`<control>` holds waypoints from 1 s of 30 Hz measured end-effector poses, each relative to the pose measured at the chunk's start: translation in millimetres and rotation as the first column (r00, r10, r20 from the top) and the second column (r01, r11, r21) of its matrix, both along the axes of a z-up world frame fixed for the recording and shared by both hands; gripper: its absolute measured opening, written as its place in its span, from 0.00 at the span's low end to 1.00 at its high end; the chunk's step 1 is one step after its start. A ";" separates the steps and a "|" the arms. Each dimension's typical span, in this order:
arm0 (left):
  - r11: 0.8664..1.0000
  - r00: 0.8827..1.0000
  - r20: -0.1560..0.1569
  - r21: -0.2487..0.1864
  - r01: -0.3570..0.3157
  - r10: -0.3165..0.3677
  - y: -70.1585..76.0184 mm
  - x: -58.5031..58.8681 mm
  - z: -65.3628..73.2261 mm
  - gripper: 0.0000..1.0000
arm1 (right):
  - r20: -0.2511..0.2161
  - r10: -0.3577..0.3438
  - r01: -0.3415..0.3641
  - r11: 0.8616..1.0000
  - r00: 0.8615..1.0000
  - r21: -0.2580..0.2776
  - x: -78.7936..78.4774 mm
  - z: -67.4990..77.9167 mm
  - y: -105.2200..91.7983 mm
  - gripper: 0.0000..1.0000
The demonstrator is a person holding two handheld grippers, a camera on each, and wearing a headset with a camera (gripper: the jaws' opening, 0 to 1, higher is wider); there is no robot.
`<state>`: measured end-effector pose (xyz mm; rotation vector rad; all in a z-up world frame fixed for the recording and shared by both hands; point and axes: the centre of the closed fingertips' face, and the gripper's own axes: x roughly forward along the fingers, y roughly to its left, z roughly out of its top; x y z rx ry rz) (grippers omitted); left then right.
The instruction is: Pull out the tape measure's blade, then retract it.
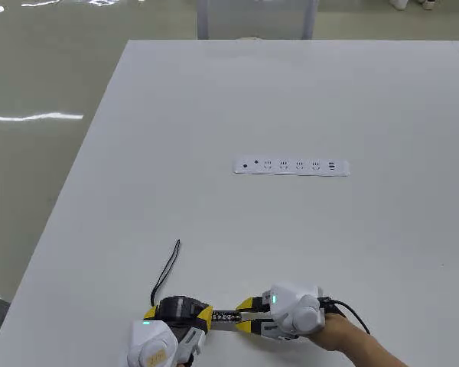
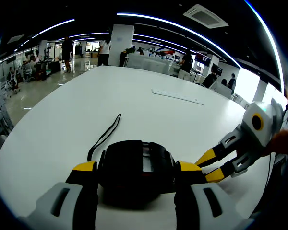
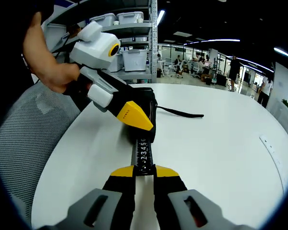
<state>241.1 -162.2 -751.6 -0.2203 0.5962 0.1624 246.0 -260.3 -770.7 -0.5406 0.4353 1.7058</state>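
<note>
Black in its casing, the tape measure (image 1: 182, 309) sits on the white desk (image 1: 291, 99), well nearer the person than the power strip (image 1: 291, 166) and off to its left. The left gripper (image 1: 180, 313) clamps the case from both sides, its yellow-tipped fingers (image 2: 84, 166) pressed against the housing. A short length of blade (image 1: 226, 316) is drawn out of the case, running to the right; its printed numbers read clearly in the right gripper view. The right gripper (image 1: 243, 315) has its fingers (image 3: 122, 171) closed on the blade's free end. A hand (image 1: 336, 332) holds this gripper. A black wrist strap (image 1: 167, 271) trails slack from the case across the desk, on the side toward the power strip.
</note>
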 end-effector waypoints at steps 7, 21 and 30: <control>1.000 1.000 0.001 -0.003 -0.002 0.002 0.6 0.3 0.1 0.61 | -0.001 0.004 -0.004 1.000 1.000 0.000 -1.1 0.6 6.0 0.12; 1.000 1.000 0.002 -0.008 -0.001 0.001 1.6 0.5 -1.7 0.61 | 0.004 0.011 -0.011 1.000 1.000 0.001 -3.9 -1.5 16.6 0.12; 1.000 1.000 0.004 -0.016 -0.002 0.002 2.1 0.4 -0.6 0.61 | 0.009 0.020 -0.020 1.000 1.000 -0.001 -6.4 -1.2 27.1 0.12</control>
